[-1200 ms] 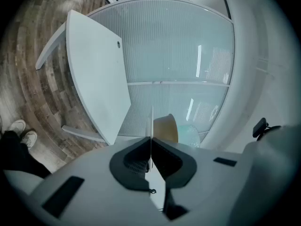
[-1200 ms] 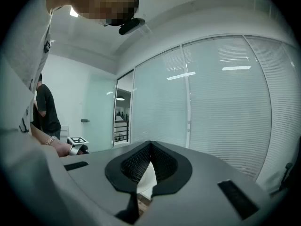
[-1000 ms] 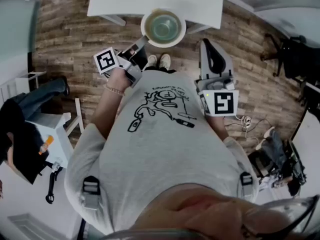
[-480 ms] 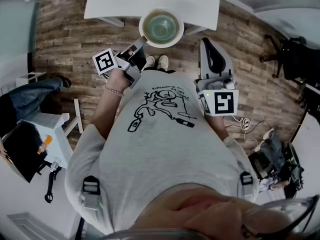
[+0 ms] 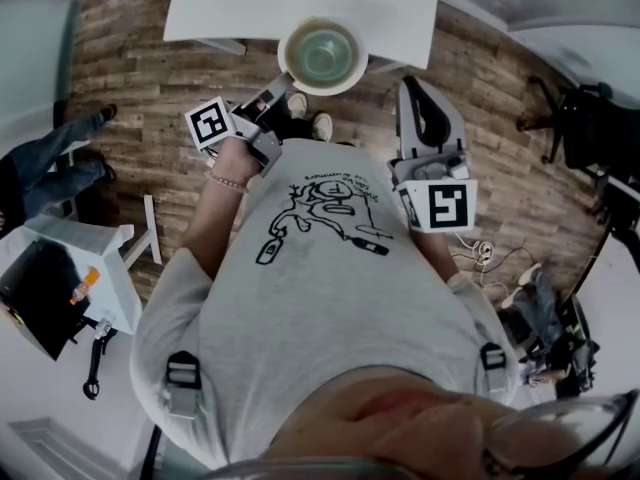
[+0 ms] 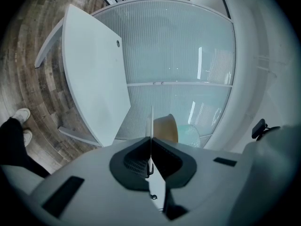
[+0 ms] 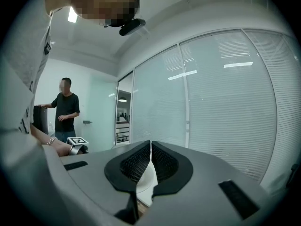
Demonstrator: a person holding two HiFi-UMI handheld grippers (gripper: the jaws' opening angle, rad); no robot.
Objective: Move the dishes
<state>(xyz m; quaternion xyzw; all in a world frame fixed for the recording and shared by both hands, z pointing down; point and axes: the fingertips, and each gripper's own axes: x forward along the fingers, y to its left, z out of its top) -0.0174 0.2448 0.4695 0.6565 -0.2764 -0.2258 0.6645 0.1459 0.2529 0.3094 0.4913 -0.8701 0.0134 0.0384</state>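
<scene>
Bowl [image 5: 323, 53], in the head view, pinched at its near rim by the left tongs [image 5: 283, 80] and lying over the near edge of the white table [image 5: 250, 3]. Impossible to say from above whether resting on the top or held just over it. Left hand [image 5: 237, 151] out ahead of the chest, forearm stretched forward, tongs pointing level toward the table. Right tongs [image 5: 412, 93] likewise level and forward, well apart from the bowl, carrying nothing visible.

In the left gripper view, tongs [image 6: 150, 142] pressed together on a thin pale edge, the bowl's rim seen edge-on, with the tan bowl [image 6: 167, 127] rising just beyond. Table [image 6: 94, 74] off to the left, glass partition [image 6: 178, 55] behind.

In the right gripper view, tongs [image 7: 150, 149] closed tight with nothing clamped. Only a pale patch glimpsed through the slit below, not identifiable.

Judged as the carry-and-place step: bowl in grip, at the table. Next move likely to call for keeping the bowl flat, bringing it fully over the tabletop, lowering until seated, then loosening the left tongs. Some risk of tipping from a one-sided rim grip.
</scene>
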